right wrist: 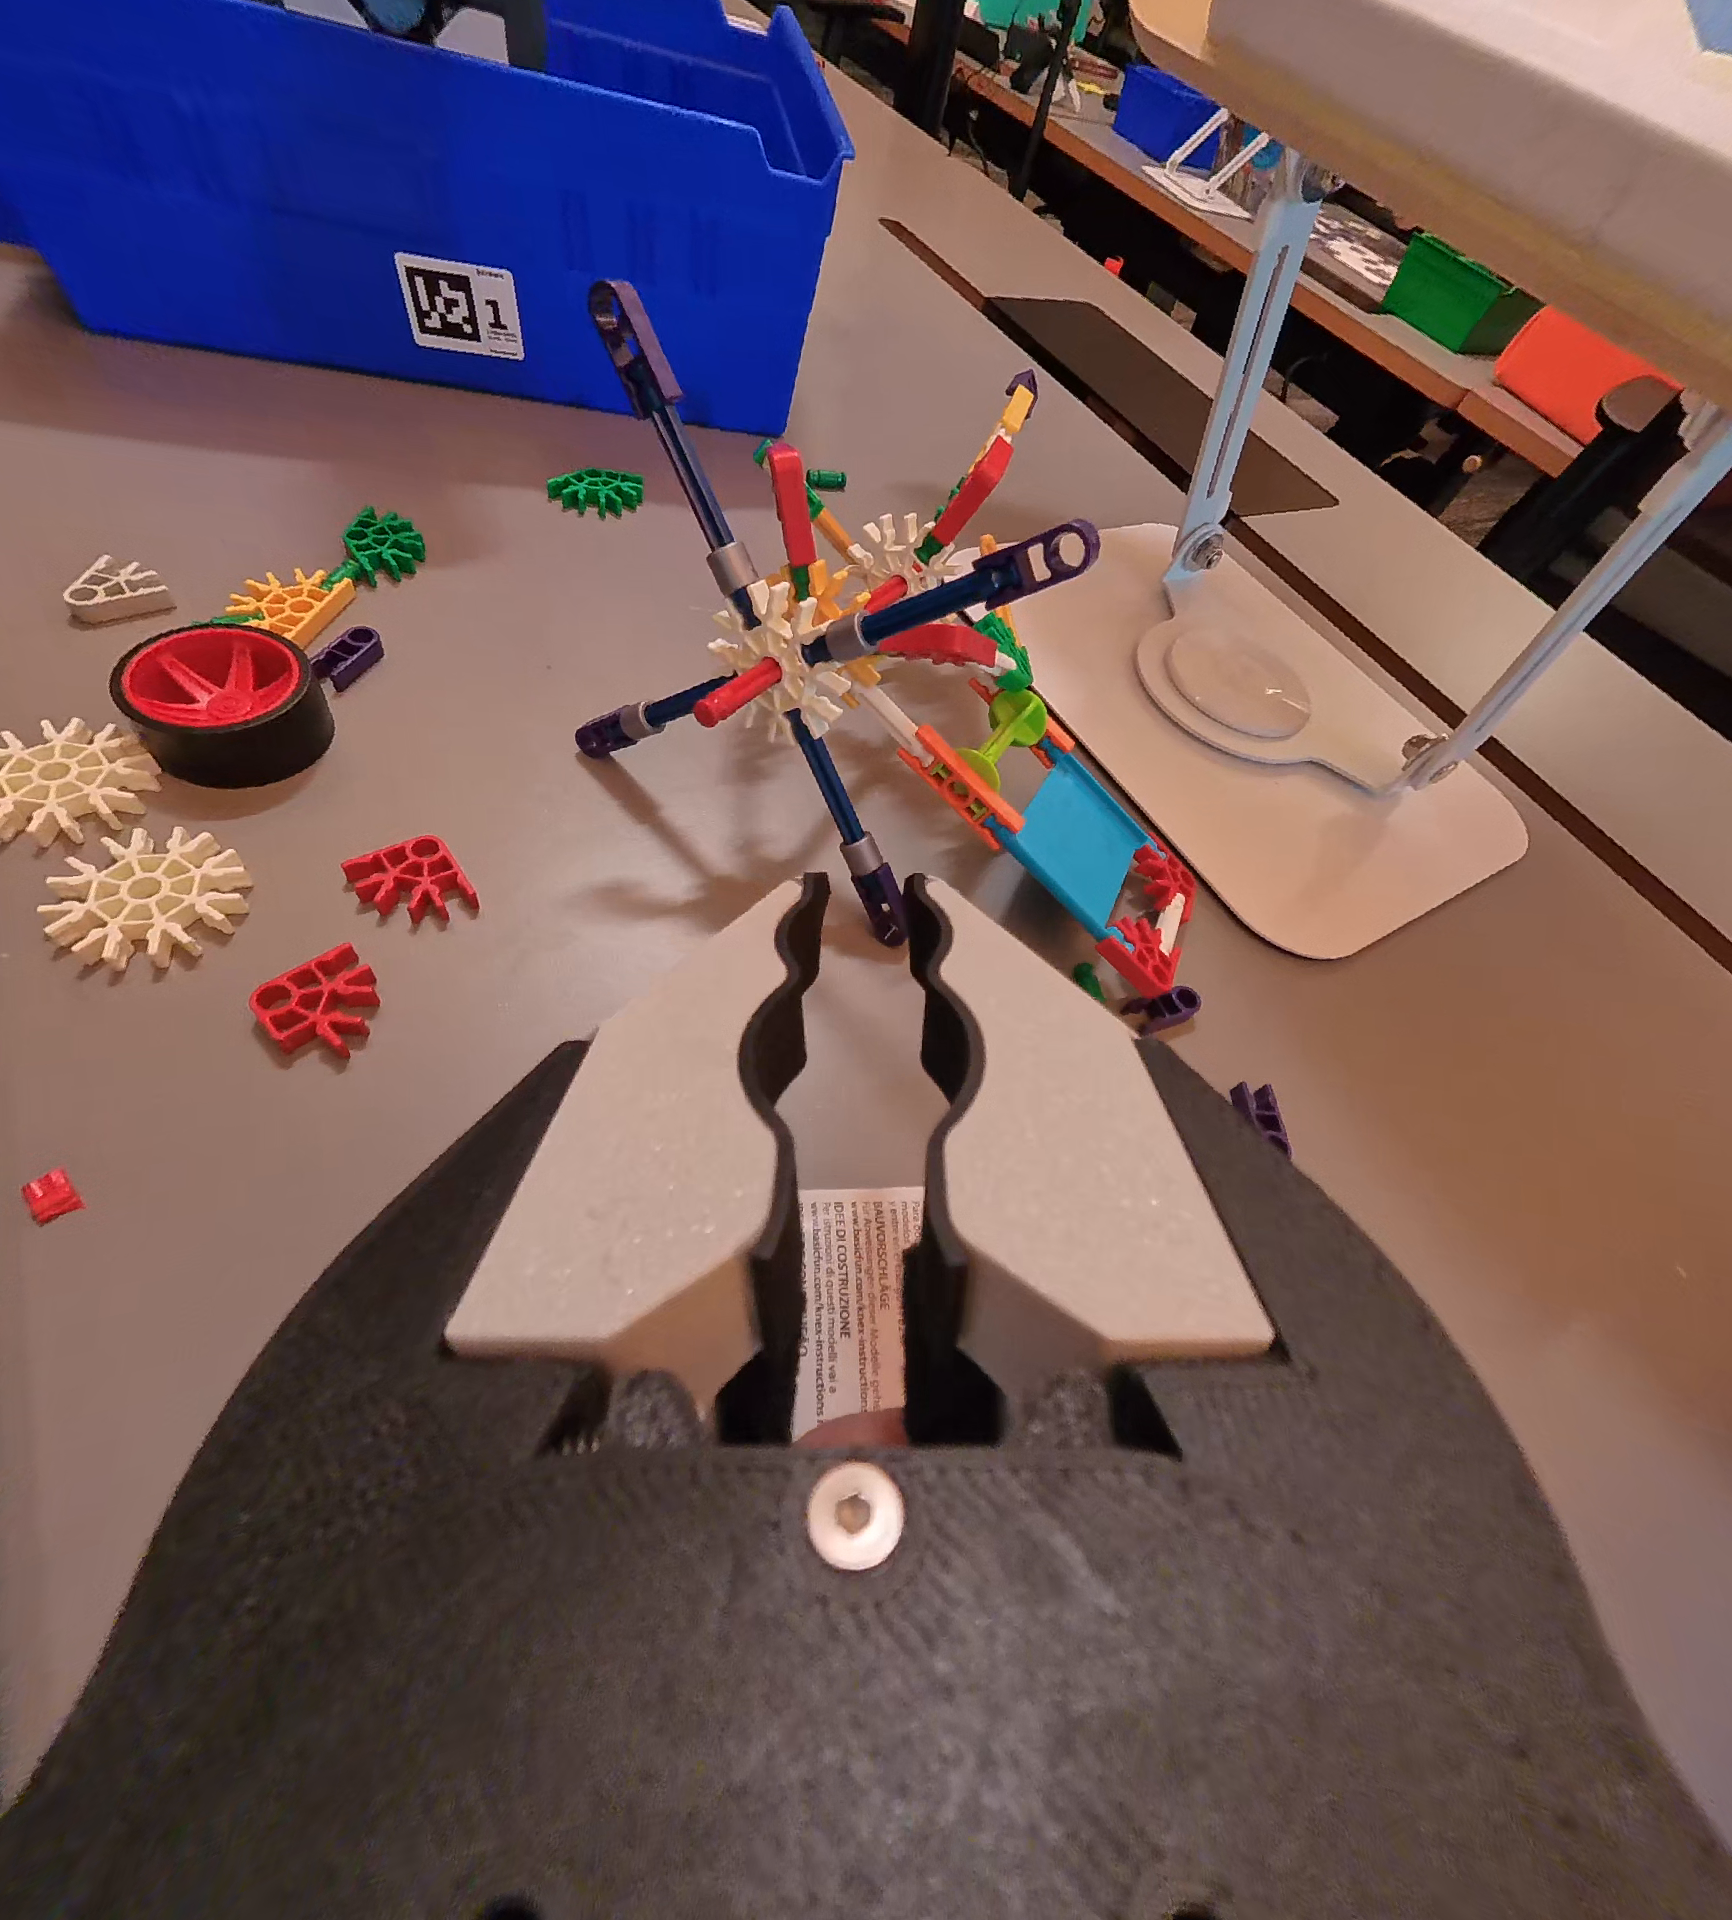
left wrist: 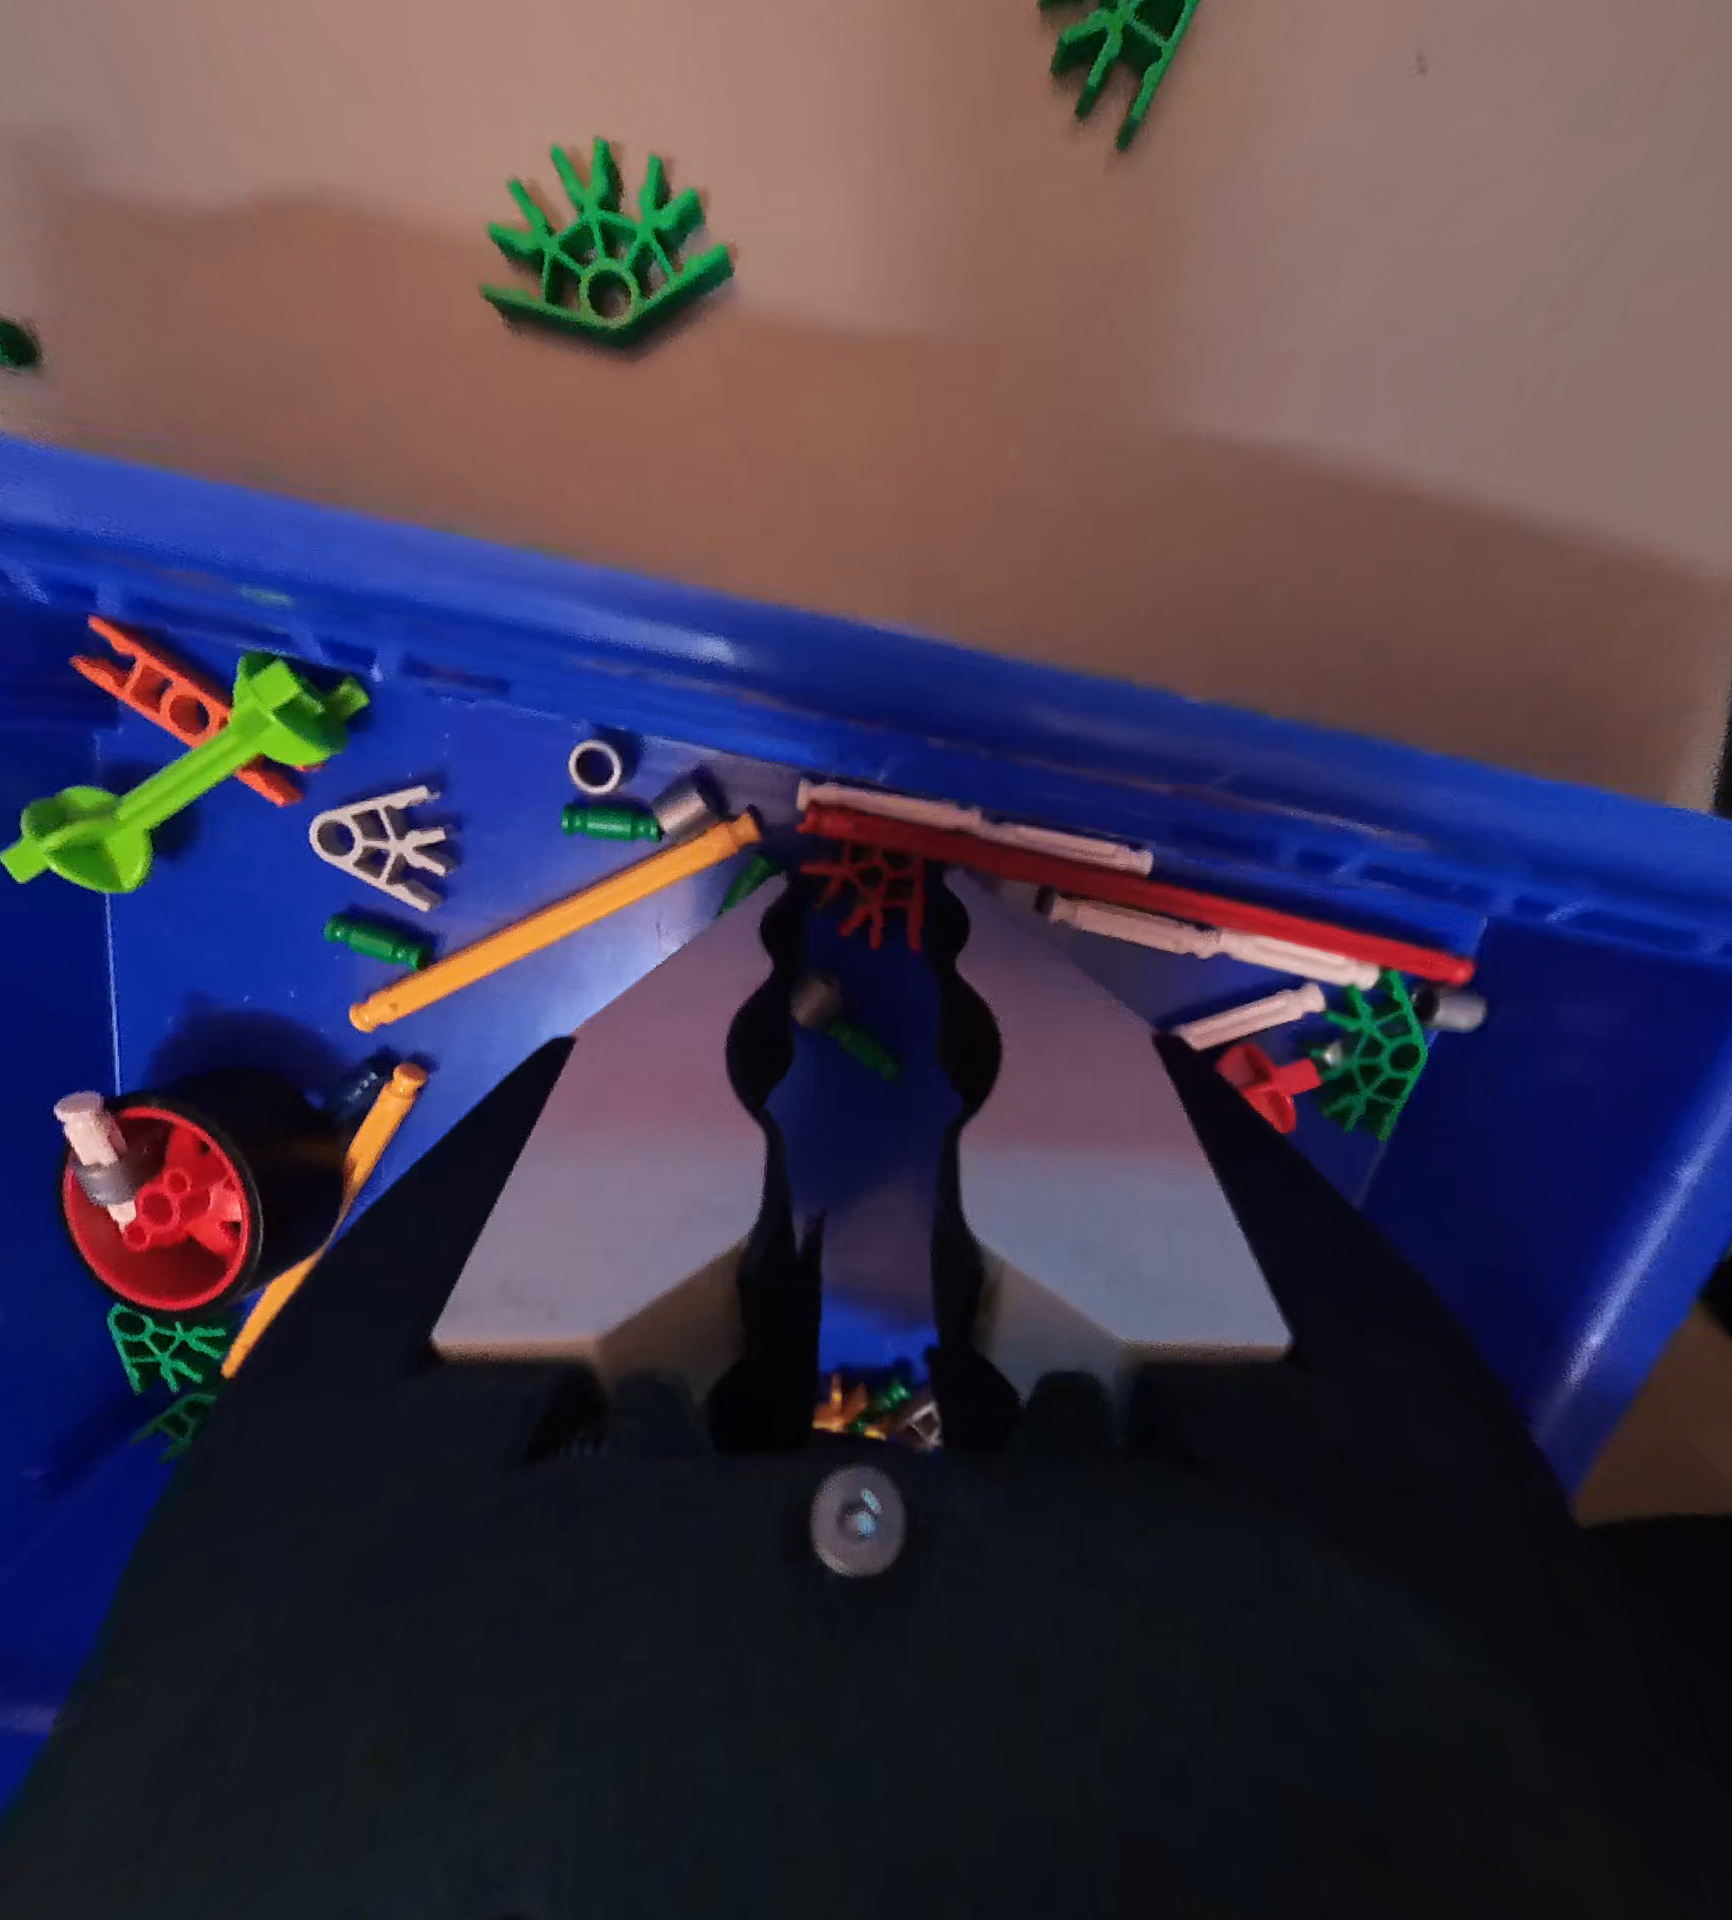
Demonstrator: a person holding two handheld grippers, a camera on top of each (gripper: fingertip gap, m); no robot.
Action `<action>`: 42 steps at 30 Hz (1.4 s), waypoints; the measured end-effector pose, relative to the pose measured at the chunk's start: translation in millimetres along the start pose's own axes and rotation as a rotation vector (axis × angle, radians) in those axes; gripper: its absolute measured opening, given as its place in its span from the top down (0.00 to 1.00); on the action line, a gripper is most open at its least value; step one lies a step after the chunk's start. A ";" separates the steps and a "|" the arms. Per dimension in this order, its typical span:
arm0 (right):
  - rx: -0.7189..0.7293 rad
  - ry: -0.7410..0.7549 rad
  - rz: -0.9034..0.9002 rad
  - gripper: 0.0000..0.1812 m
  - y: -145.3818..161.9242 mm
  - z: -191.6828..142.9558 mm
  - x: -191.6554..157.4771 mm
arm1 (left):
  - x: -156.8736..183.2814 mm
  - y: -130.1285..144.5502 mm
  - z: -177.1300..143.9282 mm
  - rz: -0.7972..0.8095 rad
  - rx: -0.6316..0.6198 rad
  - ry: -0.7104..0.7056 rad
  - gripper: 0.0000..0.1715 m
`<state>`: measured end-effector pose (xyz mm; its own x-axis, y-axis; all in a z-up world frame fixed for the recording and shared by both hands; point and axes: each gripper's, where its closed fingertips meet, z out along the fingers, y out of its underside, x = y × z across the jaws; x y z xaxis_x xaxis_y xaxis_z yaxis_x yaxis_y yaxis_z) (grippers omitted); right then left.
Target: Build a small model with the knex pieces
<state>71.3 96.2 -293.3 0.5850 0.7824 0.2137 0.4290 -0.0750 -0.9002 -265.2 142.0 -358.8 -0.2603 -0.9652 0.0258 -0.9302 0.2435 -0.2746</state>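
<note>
Left gripper (left wrist: 867, 894) fingers narrow over red connector (left wrist: 870, 883) (bin-only view), right gripper (right wrist: 867, 899) fingers narrow, empty.

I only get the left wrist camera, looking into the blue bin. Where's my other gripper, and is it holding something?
Observer: The right gripper is outside the bin, over the grey table. It is open and holding nothing.
Operator: What's closest to it?
Observer: A purple rod end right by its fingertips. It belongs to a colourful toy model standing on the table.
Operator: Are there any wheels out there?
Observer: Yes, one red wheel with a black tyre lies to the left of the model, beside two white snowflake pieces.
</note>
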 end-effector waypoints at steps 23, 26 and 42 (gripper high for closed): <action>0.078 0.013 -0.064 0.92 -23.6 -14.5 -5.2 | 34.2 -202.3 -50.6 0.296 0.162 -0.169 0.89; 0.094 0.006 -0.075 0.93 -27.5 -17.3 -8.5 | 38.4 -207.4 -1.5 0.300 0.062 -0.087 0.89; 0.122 -0.006 -0.095 0.92 -32.9 -25.3 -12.2 | 33.1 -148.4 -76.0 0.182 0.141 -0.125 0.80</action>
<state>67.5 73.5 -256.7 0.5419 0.7859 0.2980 0.3954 0.0745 -0.9155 -155.5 81.2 -244.1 -0.3782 -0.9131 -0.1525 -0.8234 0.4071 -0.3952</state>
